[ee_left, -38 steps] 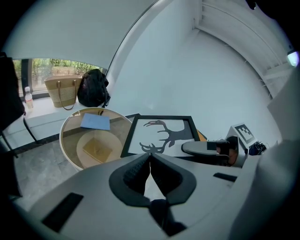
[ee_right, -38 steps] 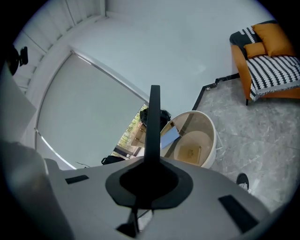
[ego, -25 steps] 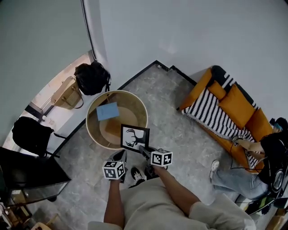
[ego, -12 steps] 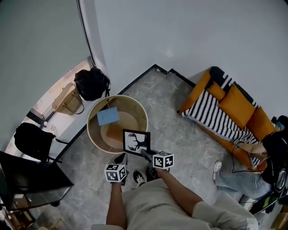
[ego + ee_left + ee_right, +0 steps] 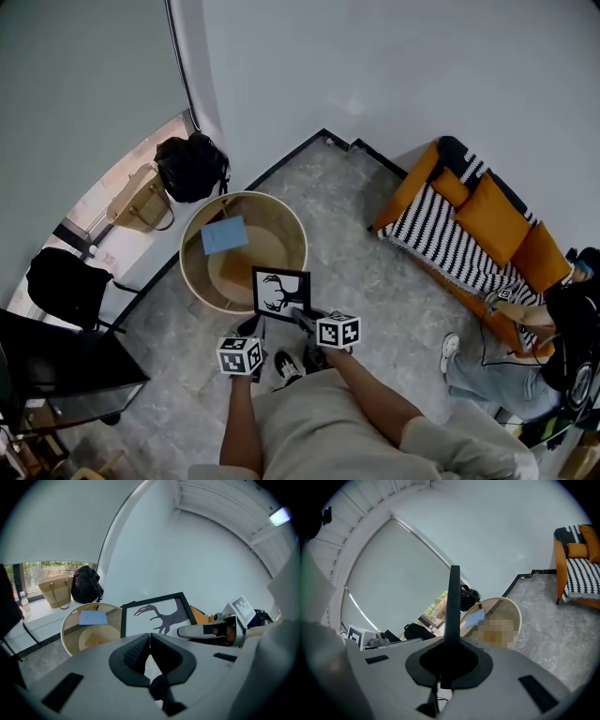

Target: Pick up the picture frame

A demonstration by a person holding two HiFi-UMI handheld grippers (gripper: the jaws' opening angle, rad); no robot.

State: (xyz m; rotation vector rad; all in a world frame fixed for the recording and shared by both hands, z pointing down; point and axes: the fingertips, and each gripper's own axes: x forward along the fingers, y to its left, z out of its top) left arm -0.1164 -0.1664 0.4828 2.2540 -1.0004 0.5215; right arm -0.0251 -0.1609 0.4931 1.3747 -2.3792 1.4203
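Frame [image 5: 281,292] is raised, its edge clamped by right gripper [image 5: 302,321]; left gripper [image 5: 249,327] closed, empty. Pickup appears complete.

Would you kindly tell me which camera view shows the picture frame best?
The left gripper view: the picture frame faces it, print visible. The head view shows it small, pinched by the right gripper. The right gripper view shows only its thin edge.

Grey marbled floor [image 5: 370,272] carries round wood-rimmed table [image 5: 246,194] near wall corner; orange sofa [image 5: 487,230] well apart, right. On table: blue sheet [image 5: 224,233], flat, toward far-left rim.
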